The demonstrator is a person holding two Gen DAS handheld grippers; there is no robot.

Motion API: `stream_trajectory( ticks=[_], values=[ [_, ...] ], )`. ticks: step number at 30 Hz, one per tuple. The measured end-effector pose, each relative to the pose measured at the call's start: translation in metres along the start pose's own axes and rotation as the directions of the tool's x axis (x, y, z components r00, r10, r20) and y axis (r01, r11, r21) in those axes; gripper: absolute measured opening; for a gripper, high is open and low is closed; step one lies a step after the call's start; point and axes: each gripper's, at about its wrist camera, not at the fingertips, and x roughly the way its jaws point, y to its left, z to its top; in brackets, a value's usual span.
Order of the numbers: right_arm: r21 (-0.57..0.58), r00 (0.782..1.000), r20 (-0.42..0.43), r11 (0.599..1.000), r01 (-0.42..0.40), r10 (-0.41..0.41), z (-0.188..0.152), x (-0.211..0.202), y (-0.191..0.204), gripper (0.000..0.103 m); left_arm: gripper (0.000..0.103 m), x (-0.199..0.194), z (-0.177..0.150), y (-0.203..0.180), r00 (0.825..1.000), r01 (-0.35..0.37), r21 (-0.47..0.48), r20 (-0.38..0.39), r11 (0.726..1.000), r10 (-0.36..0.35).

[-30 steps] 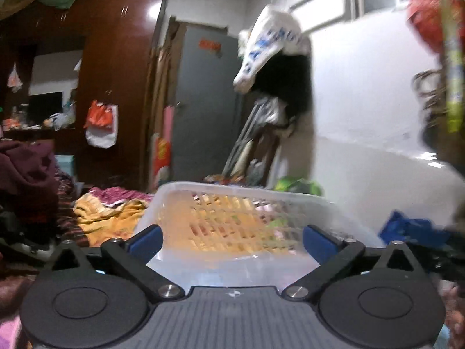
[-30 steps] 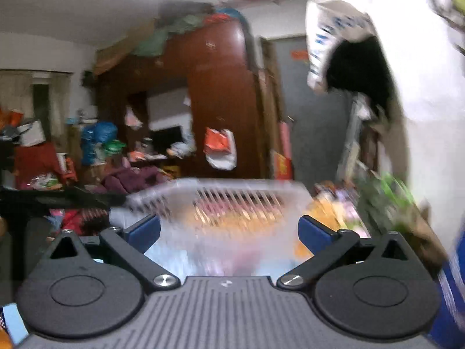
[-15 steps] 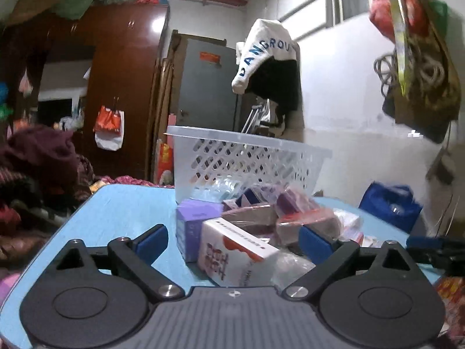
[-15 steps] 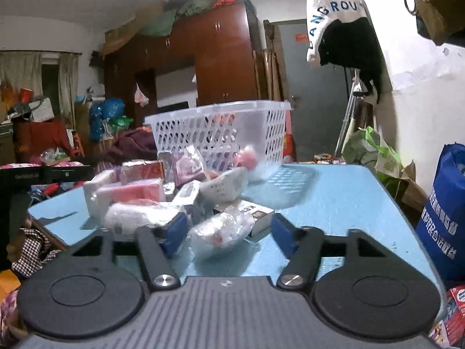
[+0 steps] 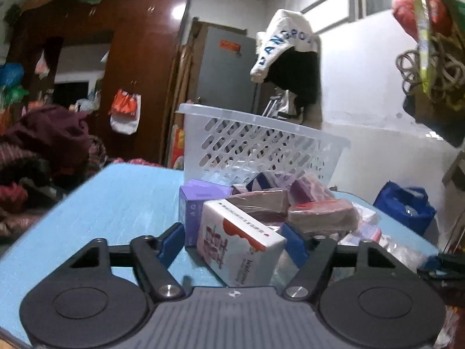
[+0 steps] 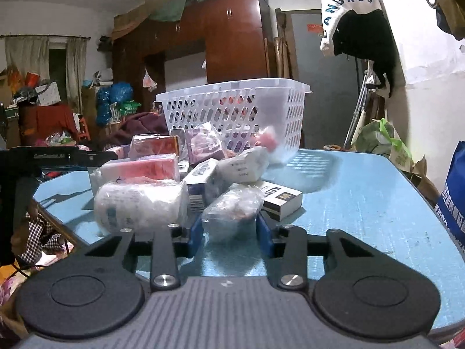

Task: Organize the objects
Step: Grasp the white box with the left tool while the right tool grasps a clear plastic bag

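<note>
My left gripper (image 5: 234, 242) sits low over the blue table (image 5: 110, 203), its blue pads set either side of a white carton with red print (image 5: 241, 244). The pads stand just beside the carton's flanks, and I cannot tell whether they press it or only bracket it. Just behind the carton stands a purple box (image 5: 193, 206), and beyond that lies a heap of plastic-wrapped reddish packets (image 5: 319, 212).

My right gripper (image 6: 229, 226) is drawn in narrow around a clear plastic bag of pinkish goods (image 6: 232, 206); both pads touch its sides, so I am gripping it. The bag rests on the table near the edge closest to me. Just left of it lies a fat white wrapped bundle (image 6: 139, 206), and just right of it a white pack with dark lettering (image 6: 280, 199) lies flat on the table top. Behind these the pile goes on: pink wrapped bars (image 6: 142, 168), a barcoded box (image 6: 200, 179), and a red-fronted packet (image 6: 154, 145) higher up.

The white slotted basket (image 6: 232, 107) stands upright toward the far edge of the table, behind the pile, and some packets touch its near wall. Through its holes I see reddish shapes, but I cannot tell whether they lie inside it. In the left view the same basket rises behind the heap.

A dark wooden wardrobe (image 6: 232, 35) fills the back of the room.
</note>
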Motion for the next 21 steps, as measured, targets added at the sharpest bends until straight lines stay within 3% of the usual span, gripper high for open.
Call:
stream_trajectory(
  ticks=[2,3,6,10,12,14,16,18,21],
  values=[
    [0.000,1.000,0.001,1.000,0.000,0.000,0.000,-0.001,-0.001,0.042,0.066,-0.001,-0.002,0.002,1.000,0.007,-0.014,0.004,1.000,-0.007],
    [0.002,1.000,0.001,1.000,0.001,-0.001,0.000,-0.001,-0.001,0.042,0.056,-0.002,-0.002,0.001,1.000,0.003,-0.009,0.007,1.000,-0.003],
    [0.010,1.000,0.000,1.000,0.000,0.000,0.001,-0.002,-0.003,0.042,0.046,-0.008,-0.001,0.000,0.999,-0.027,0.002,0.020,1.000,0.027],
    [0.016,1.000,0.000,1.000,-0.004,0.004,0.001,-0.002,-0.004,0.042,0.049,-0.009,-0.001,0.001,0.998,-0.060,-0.004,0.003,0.998,0.060],
    [0.020,1.000,0.001,1.000,-0.005,0.005,0.001,-0.002,-0.005,0.042,0.061,-0.004,-0.001,0.001,0.994,-0.111,-0.004,-0.013,0.994,0.111],
    [0.020,1.000,0.002,1.000,-0.003,0.003,0.001,-0.001,-0.005,0.042,0.061,0.001,-0.001,0.002,0.993,-0.113,-0.003,-0.040,0.994,0.113],
    [0.020,1.000,0.003,1.000,0.003,-0.003,0.001,-0.002,-0.005,0.042,0.048,0.001,-0.003,0.003,0.996,-0.083,-0.002,-0.032,0.997,0.083],
    [0.023,1.000,0.010,1.000,0.011,-0.011,0.002,-0.004,-0.006,0.041,0.035,-0.004,-0.004,-0.001,0.993,-0.116,0.031,-0.002,0.993,0.116],
    [0.028,0.999,0.030,1.000,0.014,-0.015,0.004,-0.009,-0.009,0.041,0.033,-0.015,-0.003,0.001,0.995,-0.091,0.028,0.043,0.995,0.090]
  ],
)
